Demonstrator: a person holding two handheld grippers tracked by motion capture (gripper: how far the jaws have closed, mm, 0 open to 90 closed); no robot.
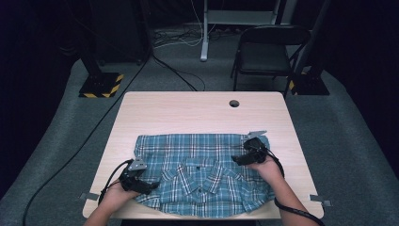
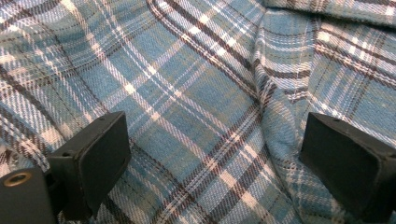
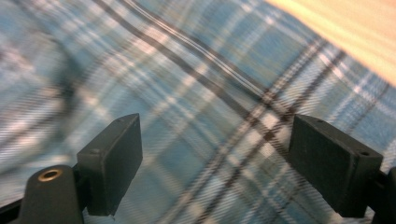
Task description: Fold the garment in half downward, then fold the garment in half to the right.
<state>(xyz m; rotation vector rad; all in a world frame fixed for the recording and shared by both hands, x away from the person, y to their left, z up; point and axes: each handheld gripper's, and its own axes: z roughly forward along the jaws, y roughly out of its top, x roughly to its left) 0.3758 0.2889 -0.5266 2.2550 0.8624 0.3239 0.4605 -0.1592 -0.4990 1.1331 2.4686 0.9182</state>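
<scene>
We are looking down on a blue plaid shirt (image 1: 202, 174) lying partly folded on the near half of the desk (image 1: 188, 113), collar toward us and its hem end toward the desk's round cable hole (image 1: 234, 103). We are working a fold, by our reading, and neither side is gripped yet. The left gripper (image 1: 149, 186) is hovering at the shirt's near-left edge, its fingers (image 2: 100, 154) spread wide over a raised crease of cloth, nothing pinched. The right gripper (image 1: 237, 159) is sitting over the shirt's far-right corner, fingers (image 3: 116, 158) released too, with plaid between them and bare desk just beyond. Next, we judge, each gripper is needing to dip down, clamp a fabric edge, and only then lift it across the shirt.
</scene>
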